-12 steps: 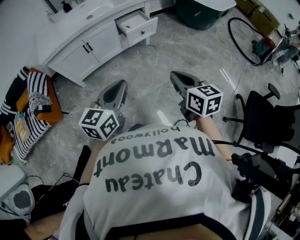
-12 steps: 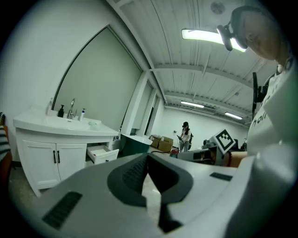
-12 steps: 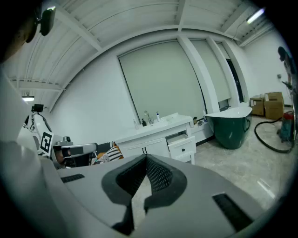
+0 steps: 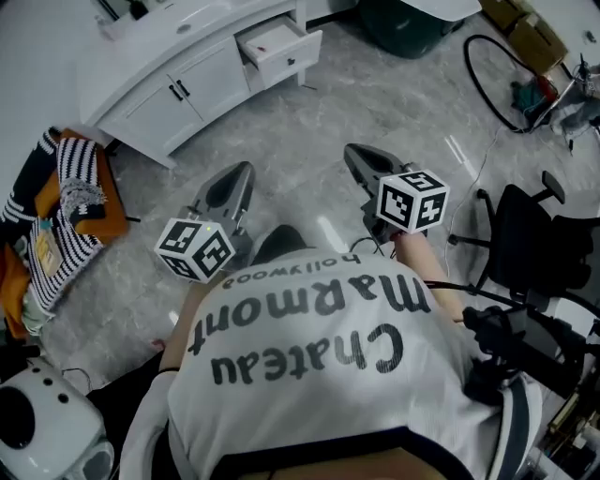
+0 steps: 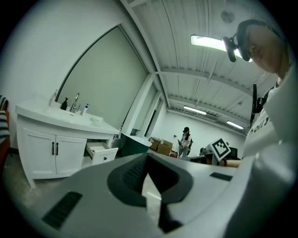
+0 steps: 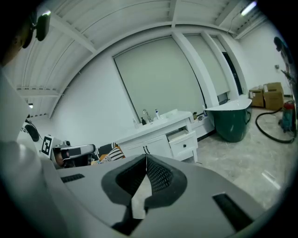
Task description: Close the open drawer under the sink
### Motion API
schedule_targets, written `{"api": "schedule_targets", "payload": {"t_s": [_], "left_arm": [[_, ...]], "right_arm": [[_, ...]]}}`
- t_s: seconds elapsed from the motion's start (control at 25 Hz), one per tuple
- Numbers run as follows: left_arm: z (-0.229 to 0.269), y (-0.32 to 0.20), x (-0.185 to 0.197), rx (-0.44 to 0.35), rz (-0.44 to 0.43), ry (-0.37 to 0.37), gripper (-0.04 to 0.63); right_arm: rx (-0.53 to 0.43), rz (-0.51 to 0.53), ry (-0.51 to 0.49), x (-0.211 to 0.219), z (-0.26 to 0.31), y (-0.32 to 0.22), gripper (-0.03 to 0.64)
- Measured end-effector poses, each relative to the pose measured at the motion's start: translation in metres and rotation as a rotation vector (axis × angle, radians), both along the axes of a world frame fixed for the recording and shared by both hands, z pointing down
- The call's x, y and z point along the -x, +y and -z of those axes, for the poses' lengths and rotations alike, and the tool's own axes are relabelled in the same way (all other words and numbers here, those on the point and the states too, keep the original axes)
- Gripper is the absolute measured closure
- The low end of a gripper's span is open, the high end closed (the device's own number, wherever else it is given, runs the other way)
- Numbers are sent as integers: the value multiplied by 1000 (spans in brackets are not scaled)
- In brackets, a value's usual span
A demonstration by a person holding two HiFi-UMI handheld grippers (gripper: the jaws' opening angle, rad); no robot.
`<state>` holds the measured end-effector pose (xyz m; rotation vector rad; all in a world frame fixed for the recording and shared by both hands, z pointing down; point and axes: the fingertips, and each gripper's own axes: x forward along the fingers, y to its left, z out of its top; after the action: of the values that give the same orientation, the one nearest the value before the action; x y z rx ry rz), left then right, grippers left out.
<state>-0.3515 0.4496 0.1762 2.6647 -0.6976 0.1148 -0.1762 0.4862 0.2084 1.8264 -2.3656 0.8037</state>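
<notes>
A white sink vanity (image 4: 178, 80) stands at the far left of the head view, with one drawer (image 4: 278, 47) pulled open at its right end. Both grippers hover above the grey floor, well short of the vanity and apart from it. The left gripper (image 4: 236, 178) is shut with nothing in it, and so is the right gripper (image 4: 359, 157). In the left gripper view the open drawer (image 5: 103, 152) shows beyond the closed left gripper (image 5: 148, 160). The right gripper view has the drawer (image 6: 184, 142) far ahead of the right gripper (image 6: 146, 160).
A dark green tub (image 4: 403, 23) stands right of the vanity. Striped cloth on an orange seat (image 4: 70, 202) lies at the left, a black office chair (image 4: 544, 244) and cables (image 4: 497, 84) at the right. A white round device (image 4: 37, 427) sits bottom left. A person (image 5: 185, 142) stands far off.
The head view has shifted a little, so the vanity sits slightly higher and more to the right. Both grippers hold about the same place and stay shut.
</notes>
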Motion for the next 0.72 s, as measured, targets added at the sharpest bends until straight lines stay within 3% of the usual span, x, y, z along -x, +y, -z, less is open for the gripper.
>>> {"api": "schedule_targets", "payload": {"t_s": [0.24, 0.52, 0.72], "left_arm": [[5, 0, -5, -89, -43, 13, 588], [-5, -61, -44, -60, -98, 59, 588], [-6, -115, -71, -71, -118, 4, 587]], "right_arm": [[-38, 13, -67, 4, 3, -7, 604], [-7, 23, -47, -18, -8, -56, 604], [42, 6, -83, -40, -11, -103, 604]]}}
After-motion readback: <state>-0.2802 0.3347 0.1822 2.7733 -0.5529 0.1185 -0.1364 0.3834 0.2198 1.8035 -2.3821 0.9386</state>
